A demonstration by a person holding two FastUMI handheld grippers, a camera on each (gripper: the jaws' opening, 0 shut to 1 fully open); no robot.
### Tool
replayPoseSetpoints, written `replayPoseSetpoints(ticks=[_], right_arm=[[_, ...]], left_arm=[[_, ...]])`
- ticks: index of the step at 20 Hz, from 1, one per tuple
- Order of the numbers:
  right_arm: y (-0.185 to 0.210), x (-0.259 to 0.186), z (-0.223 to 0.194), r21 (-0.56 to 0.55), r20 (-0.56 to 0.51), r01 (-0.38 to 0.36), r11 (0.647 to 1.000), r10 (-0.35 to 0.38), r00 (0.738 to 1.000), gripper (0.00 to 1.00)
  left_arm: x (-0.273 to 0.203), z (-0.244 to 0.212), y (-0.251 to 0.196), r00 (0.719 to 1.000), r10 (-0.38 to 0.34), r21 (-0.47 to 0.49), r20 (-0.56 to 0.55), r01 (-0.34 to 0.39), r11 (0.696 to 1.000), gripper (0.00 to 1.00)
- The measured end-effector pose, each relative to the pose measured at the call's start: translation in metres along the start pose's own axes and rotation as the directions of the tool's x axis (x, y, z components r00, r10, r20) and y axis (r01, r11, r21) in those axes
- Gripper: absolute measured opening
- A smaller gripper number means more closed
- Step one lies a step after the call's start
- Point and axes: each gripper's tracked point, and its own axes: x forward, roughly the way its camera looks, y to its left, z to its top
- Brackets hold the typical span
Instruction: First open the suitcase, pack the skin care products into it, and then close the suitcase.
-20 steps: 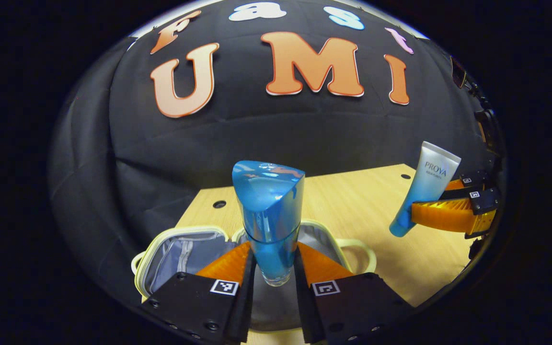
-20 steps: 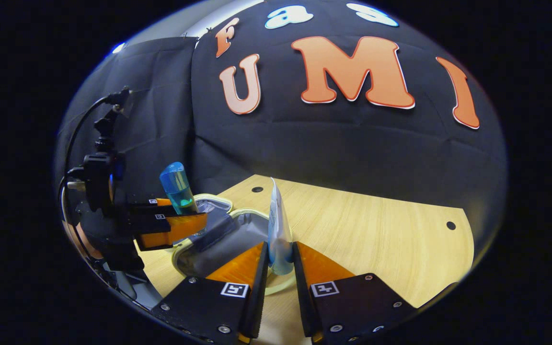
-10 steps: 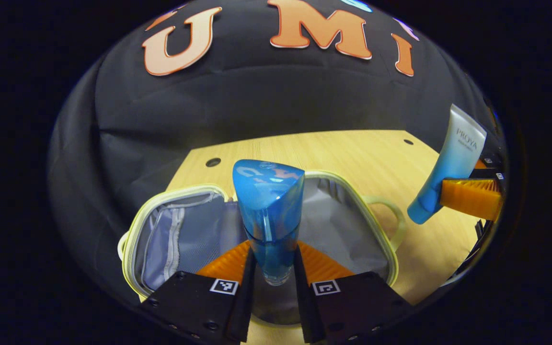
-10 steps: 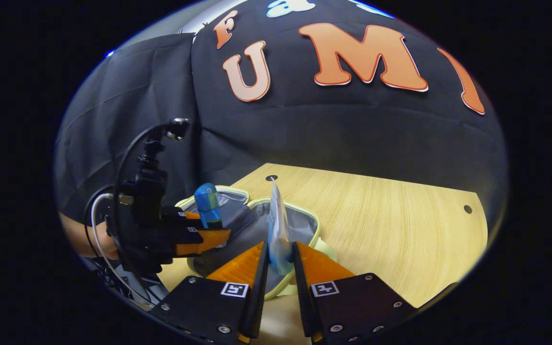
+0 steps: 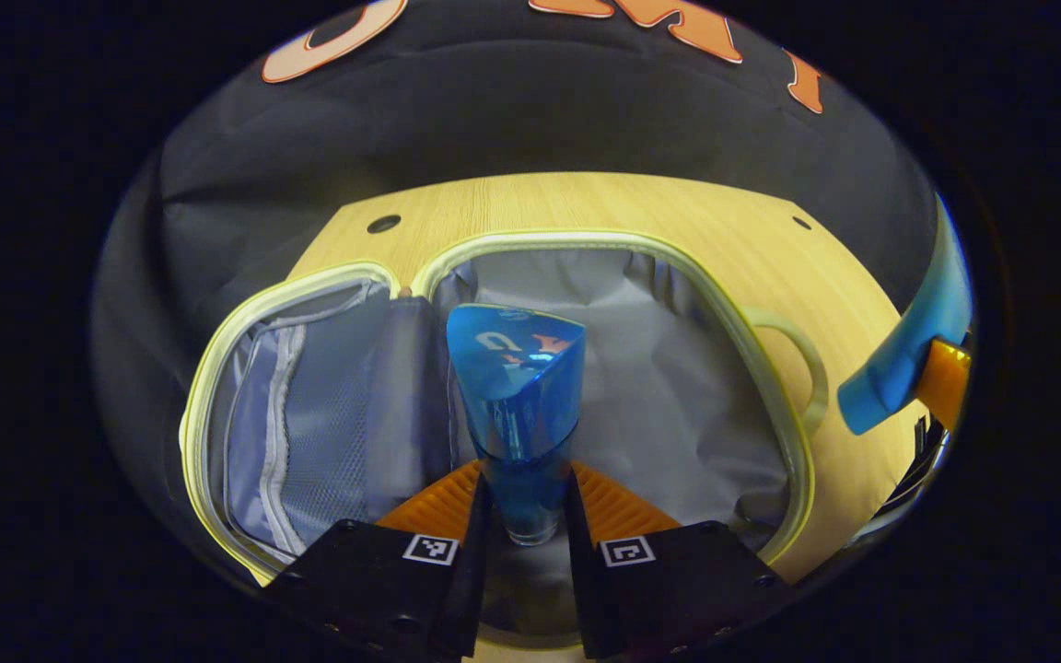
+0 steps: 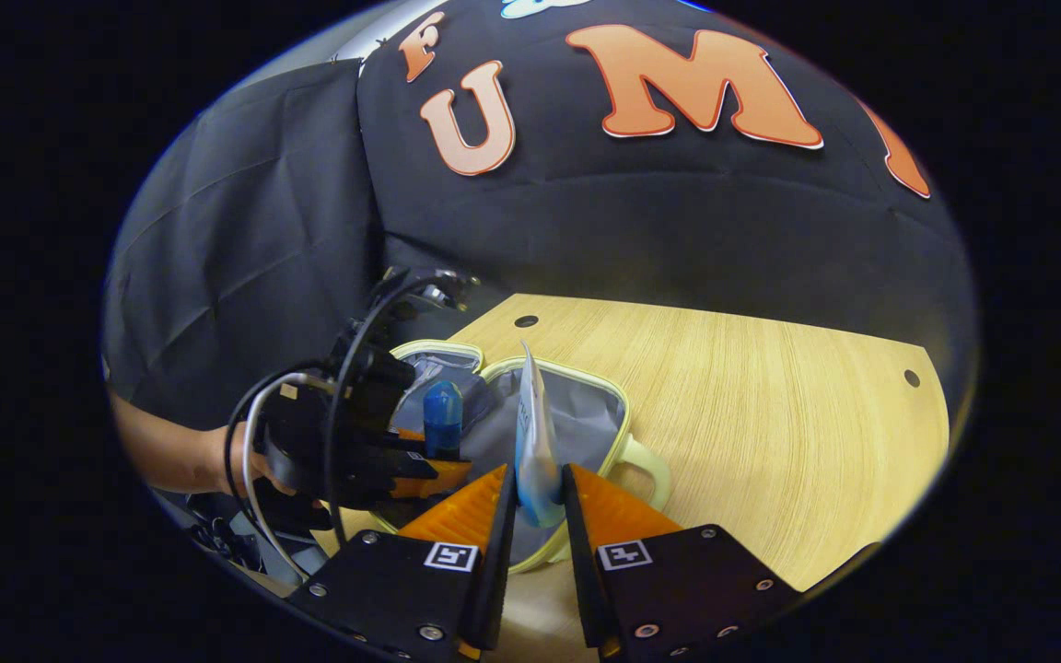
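The small suitcase (image 5: 775, 405) lies open on the wooden table, pale yellow rim, grey lining, a mesh pocket in its left half. My left gripper (image 5: 523, 502) is shut on a blue bottle (image 5: 517, 405), held upright just above the suitcase's right half. My right gripper (image 6: 538, 502) is shut on a white-to-blue tube (image 6: 535, 442), seen edge-on, above the near rim of the suitcase (image 6: 618, 405). In the right gripper view the left gripper (image 6: 429, 465) with the blue bottle (image 6: 443, 419) hangs over the case. The tube (image 5: 908, 345) shows at the right edge of the left gripper view.
The wooden table (image 6: 770, 414) stretches bare to the right of the suitcase, with small round holes near its far edge. A person's forearm (image 6: 171, 456) reaches in from the left, with black cables on the left gripper. The suitcase's handle (image 6: 646, 465) sticks out on its right side.
Both grippers have come down and forward over the open suitcase. The blue bottle now hangs low inside its rim, and the tube has swung closer to the case's right side.
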Motion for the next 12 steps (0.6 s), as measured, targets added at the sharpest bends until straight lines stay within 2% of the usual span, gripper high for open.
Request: replayPoseSetpoints(ticks=[4, 9, 12], right_arm=[[-0.004, 0.003, -0.006, 0.007, -0.021, -0.003, 1.000, 0.003, 1.000, 0.34], [-0.003, 0.010, -0.011, 0.003, -0.042, -0.013, 1.000, 0.013, 0.999, 0.34], [-0.002, 0.016, -0.021, 0.004, -0.071, -0.015, 1.000, 0.015, 0.997, 0.34]], left_arm=[[0.011, 0.009, -0.001, 1.000, 0.023, 0.004, 0.015, -0.023, 1.000, 0.41], [0.027, 0.001, 0.004, 0.996, 0.084, -0.014, -0.036, -0.084, 0.996, 0.43], [0.023, 0.008, 0.001, 0.998, 0.058, -0.016, -0.005, -0.058, 0.998, 0.48]])
